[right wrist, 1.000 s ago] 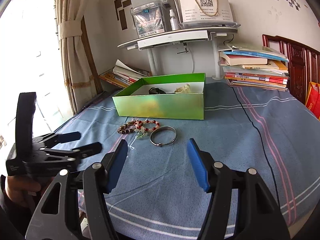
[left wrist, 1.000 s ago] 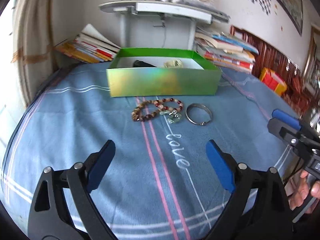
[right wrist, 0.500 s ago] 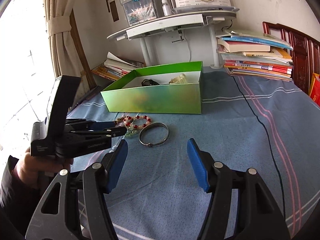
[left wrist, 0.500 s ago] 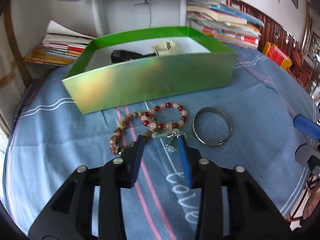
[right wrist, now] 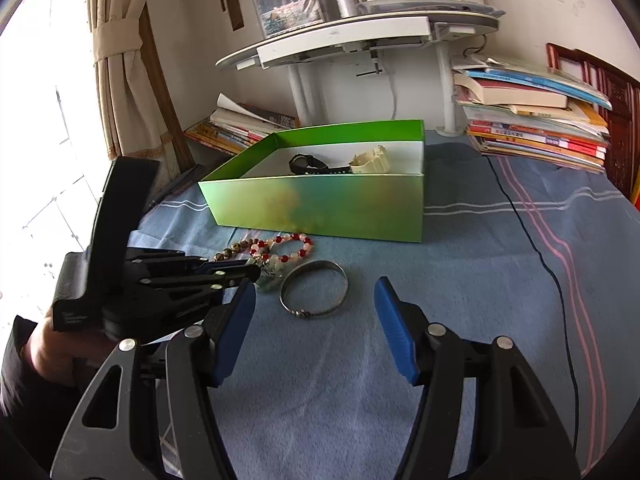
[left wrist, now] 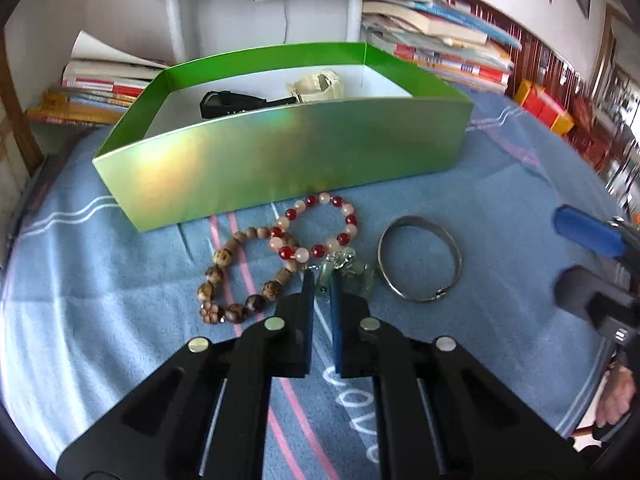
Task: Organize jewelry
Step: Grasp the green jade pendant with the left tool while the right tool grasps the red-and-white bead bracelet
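Lifting slowly matters now: the left claw has just closed on the pale green charm of the red bead bracelet, lying just before the green box; the right claw hangs open.

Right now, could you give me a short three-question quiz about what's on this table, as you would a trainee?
1. True or false: the silver bangle already lies inside the green box.
2. Which piece has the left tool closed on?
A. the brown wooden bead bracelet
B. the pale green charm on the red and pink bead bracelet
C. the black watch
3. Fill in: the right tool hovers open over the ____.

Key: 1 false, it lies on the blue cloth; 2 B; 3 silver bangle.
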Motion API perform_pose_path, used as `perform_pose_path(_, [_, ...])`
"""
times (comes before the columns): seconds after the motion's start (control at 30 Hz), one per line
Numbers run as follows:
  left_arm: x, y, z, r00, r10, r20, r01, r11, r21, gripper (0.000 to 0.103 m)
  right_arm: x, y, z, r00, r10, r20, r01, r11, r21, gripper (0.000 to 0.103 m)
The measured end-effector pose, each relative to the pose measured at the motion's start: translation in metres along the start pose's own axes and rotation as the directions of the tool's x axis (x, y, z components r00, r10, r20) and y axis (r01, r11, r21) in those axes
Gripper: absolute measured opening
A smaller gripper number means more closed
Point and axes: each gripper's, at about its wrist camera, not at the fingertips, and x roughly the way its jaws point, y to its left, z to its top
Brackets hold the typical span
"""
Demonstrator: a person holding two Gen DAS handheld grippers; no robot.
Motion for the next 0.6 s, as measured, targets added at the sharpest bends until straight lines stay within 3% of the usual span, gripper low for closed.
perform_pose_path(0.17, [-0.031, 0.018, -0.012, 0.995, -0.071, 0.065, 0.077, 0.993, -0.093, 0.007, 0.021, 0.024, 0.019, 0.998, -0.011, -0.055, 0.001, 0.985, -0.172, 0.061])
perform_pose_path(0.33, [-0.079, 0.046, -0.028, 0.985, -0.062, 0.163, 0.093, 0.977, -0.19, 0.007, 0.07, 0.05, 0.032, 0.98, -0.098, -0.175, 0.01, 0.895, -0.446, 0.061])
perform_pose_path(0.43, [-0.097, 0.064, -0.036, 0.982, -0.026, 0.188, 0.068, 0.973, -0.218, 0.008, 0.095, 0.062, 0.031, 0.964, -0.119, -0.238, -0.021, 0.857, -0.514, 0.061])
perform_pose_path(0.6, [-0.107, 0.09, -0.048, 0.981, -0.002, 0.195, 0.056, 0.961, -0.271, 0.008, 0.129, 0.073, 0.028, 0.93, -0.123, -0.348, -0.097, 0.828, -0.552, 0.044])
